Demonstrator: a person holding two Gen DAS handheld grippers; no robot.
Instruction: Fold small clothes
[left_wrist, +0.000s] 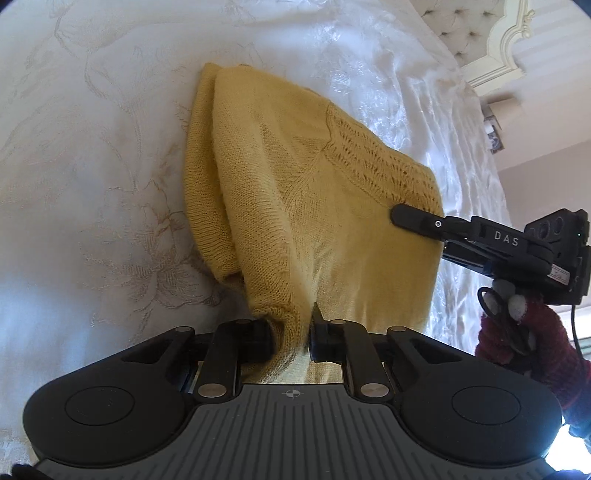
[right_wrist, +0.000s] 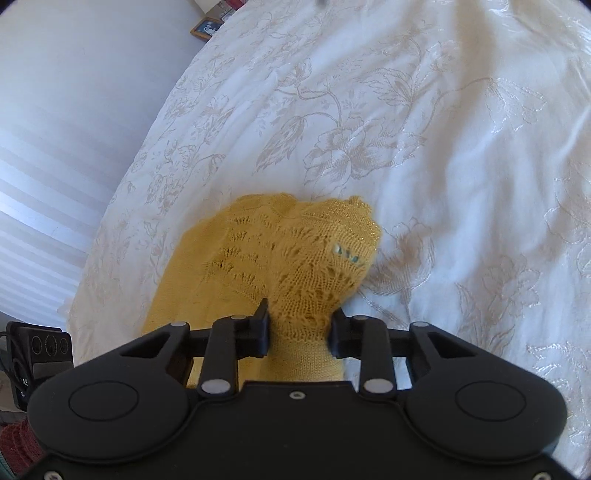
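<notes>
In the left wrist view, the yellow knitted sweater (left_wrist: 295, 206) is seen partly folded on the white floral bedspread (left_wrist: 92, 166), its edge clamped by the left gripper (left_wrist: 293, 328). In the right wrist view, bunched lace knit is clenched by the right gripper (right_wrist: 300, 325); a further fold is judged to remain.

Bed (right_wrist: 424, 122) under me – white floral-embroidered cover – one yellow knit sweater (left_wrist: 295, 184) bunched up on it.
</notes>
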